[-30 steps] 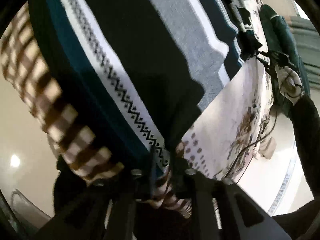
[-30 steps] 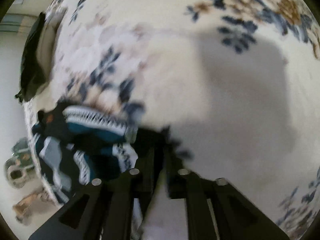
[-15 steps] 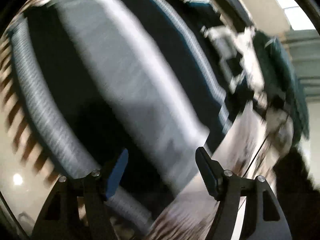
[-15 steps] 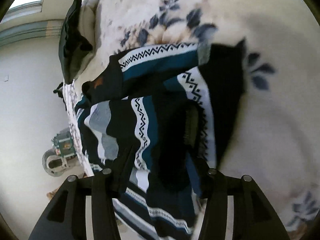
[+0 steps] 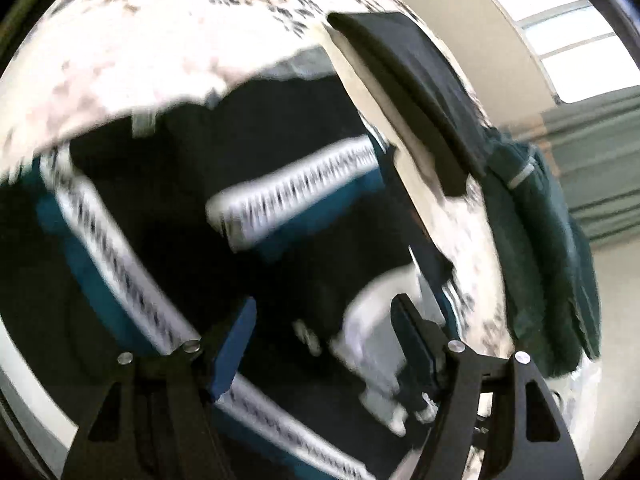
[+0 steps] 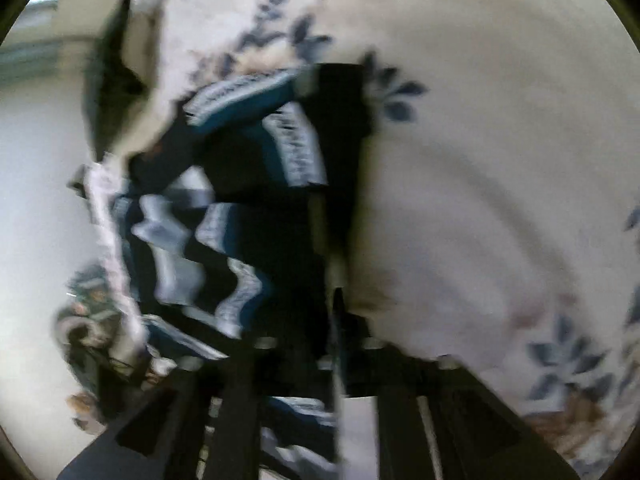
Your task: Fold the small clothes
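Left gripper (image 5: 324, 340): jaws standing wide apart, released, nothing between the blue-faced fingers (image 5: 234, 344). Hovering over the striped sweater (image 5: 280, 208), apparently not touching it. Heavy motion blur here, so contact hard to confirm.

Right gripper (image 6: 320, 360): fingers looking drawn close together over a dark fold of the knit, but smeared by blur. Unable to tell whether clamping the fabric or just sitting over it.

Sweater (image 6: 256, 184) lying bunched on the floral bedsheet (image 5: 132, 40), black with teal bands and white zigzag-patterned stripes, plus grey-white blocks. In the left wrist view, filling the middle and lower frame, one patterned band crossing diagonally at centre, another running down the left side past the left finger. In the right wrist view, sitting left of centre, folded over itself, one sleeve-like piece angling toward the upper left.

Bedsheet (image 6: 480, 160) spreading cream with blue and brown flowers, bare to the right of the garment in the right wrist view.

Beyond the sweater in the left wrist view: dark folded cloth (image 5: 420, 80) resting on a pale strip at the far edge of the bed, dark green garment (image 5: 540, 240) hanging at the right. Window (image 5: 580, 40) showing bright at upper right.
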Tool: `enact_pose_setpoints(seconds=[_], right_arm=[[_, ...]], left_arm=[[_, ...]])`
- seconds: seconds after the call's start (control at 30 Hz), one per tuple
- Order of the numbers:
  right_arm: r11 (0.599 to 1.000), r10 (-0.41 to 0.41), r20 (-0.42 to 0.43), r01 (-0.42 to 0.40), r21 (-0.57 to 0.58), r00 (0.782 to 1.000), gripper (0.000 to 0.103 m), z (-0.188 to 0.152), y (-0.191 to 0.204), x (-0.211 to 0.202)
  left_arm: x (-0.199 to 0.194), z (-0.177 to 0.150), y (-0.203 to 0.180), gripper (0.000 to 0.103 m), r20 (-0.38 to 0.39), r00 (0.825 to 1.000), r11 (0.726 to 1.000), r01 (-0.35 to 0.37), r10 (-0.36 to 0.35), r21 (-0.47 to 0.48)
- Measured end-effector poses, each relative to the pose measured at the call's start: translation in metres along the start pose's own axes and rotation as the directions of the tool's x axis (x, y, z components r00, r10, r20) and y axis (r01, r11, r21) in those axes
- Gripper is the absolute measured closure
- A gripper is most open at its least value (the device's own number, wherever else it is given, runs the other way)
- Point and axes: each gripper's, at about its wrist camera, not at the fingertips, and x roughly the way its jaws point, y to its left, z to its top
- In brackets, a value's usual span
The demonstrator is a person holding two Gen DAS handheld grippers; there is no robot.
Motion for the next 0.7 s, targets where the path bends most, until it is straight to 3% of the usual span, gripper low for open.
enact_pose_setpoints(seconds=[0.13,0.2,0.3,0.43,0.47,0.5,0.6,0.7], right_arm=[[0.99,0.027,0.12,-0.01,-0.142,0.992,0.053,0.025,0.036,-0.033],[0.966,0.055,0.106,-0.026,-0.256,0.993,0.053,0.039,0.066,-0.029],[0.907,0.063,-0.024,-0.067,-0.416,0.998,0.053,0.059,0.118,0.004],[0.862,-0.039,-0.171,-0.054,-0.504,0.984,0.054,0.069,0.153,0.065],[0.849,-0.053,-0.181,-0.051,-0.526,0.982,0.06,0.067,0.157,0.074],[0.834,-0.073,-0.164,-0.029,-0.551,0.984,0.099,0.064,0.16,0.079],[0.835,-0.085,-0.031,0.054,-0.548,0.996,0.101,0.068,0.159,0.065],[0.87,-0.064,-0.042,0.035,-0.492,0.997,0.1,0.082,0.147,0.059]], left_arm=[[0.01,0.032,-0.001,0.035,0.03,0.998,0.997,-0.059,0.057,0.056],[0.021,0.042,-0.003,0.035,0.028,0.994,0.99,-0.109,0.107,0.087],[0.041,0.049,0.01,0.035,-0.003,0.982,0.974,-0.189,0.191,0.125],[0.046,0.044,0.015,0.035,-0.008,0.981,0.971,-0.188,0.192,0.149],[0.046,0.045,0.014,0.035,-0.007,0.982,0.971,-0.186,0.189,0.151],[0.046,0.045,0.015,0.035,-0.006,0.983,0.972,-0.181,0.184,0.149],[0.047,0.045,0.019,0.035,-0.01,0.986,0.977,-0.161,0.164,0.137],[0.046,0.046,0.015,0.035,-0.011,0.987,0.977,-0.157,0.161,0.144]])
